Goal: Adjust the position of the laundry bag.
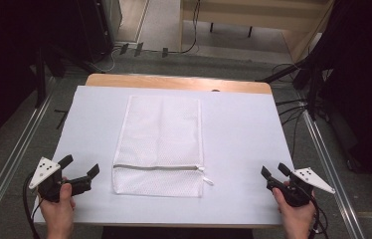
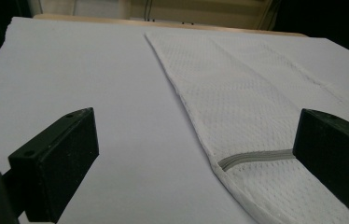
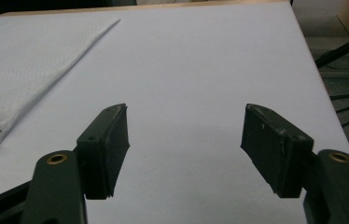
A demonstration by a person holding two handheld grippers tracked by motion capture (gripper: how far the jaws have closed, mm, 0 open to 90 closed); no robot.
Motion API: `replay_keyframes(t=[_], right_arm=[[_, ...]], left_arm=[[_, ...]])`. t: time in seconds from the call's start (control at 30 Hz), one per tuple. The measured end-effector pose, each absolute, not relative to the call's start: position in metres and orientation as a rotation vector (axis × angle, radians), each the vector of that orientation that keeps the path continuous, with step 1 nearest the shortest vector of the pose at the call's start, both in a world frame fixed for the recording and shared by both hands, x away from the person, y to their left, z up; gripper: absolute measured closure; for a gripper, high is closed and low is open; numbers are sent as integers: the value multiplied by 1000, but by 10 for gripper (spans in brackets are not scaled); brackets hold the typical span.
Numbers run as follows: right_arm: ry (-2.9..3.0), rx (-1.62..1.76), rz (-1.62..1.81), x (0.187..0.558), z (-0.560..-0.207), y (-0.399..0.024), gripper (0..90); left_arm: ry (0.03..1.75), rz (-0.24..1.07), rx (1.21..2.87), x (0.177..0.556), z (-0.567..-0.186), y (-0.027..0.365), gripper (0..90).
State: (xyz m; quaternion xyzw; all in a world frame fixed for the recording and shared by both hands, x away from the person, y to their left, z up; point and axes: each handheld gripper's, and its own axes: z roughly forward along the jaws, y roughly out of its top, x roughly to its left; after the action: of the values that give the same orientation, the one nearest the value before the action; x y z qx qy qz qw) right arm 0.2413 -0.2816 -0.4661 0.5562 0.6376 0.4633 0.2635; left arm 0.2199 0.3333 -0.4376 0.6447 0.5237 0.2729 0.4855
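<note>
Both tongs released, left tongs (image 1: 80,169) and right tongs (image 1: 275,171) flanking the mesh bag (image 1: 160,144); approach begins, next reach for its zipper (image 1: 157,167)

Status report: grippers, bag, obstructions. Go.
Left gripper open, right gripper open, both empty. Mesh bag flat on table, zipper shut, untouched. Nothing in the way.

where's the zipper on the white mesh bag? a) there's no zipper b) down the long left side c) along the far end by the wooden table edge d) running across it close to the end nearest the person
d: in the high view the grey zipper runs crosswise over the white mesh bag close to its near end, with its pull at the right end of the line.
</note>
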Motion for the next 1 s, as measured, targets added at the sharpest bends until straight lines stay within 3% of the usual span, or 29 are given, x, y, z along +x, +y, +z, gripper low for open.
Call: replay_keyframes(t=[0.13,0.23,0.33,0.47,0.63,0.8,1.0], right_arm=[[1740,1498,1286,242,-461,-274,380],[1777,1471,1327,243,-457,-262,485],[1858,1461,1405,251,-454,-244,572],[1985,1405,1391,270,-451,-213,530],[2128,1411,1358,297,-451,-173,549],[2253,1484,1269,322,-455,-139,625],[2289,1645,1193,341,-457,-120,643]], left_arm=[[1272,664,1574,219,-438,331,3],[1300,694,1552,215,-440,328,121],[1291,698,1556,215,-439,326,133],[1295,690,1556,217,-440,327,134],[1301,677,1552,219,-441,330,135],[1303,667,1546,220,-441,332,137],[1299,655,1560,220,-441,330,138]])
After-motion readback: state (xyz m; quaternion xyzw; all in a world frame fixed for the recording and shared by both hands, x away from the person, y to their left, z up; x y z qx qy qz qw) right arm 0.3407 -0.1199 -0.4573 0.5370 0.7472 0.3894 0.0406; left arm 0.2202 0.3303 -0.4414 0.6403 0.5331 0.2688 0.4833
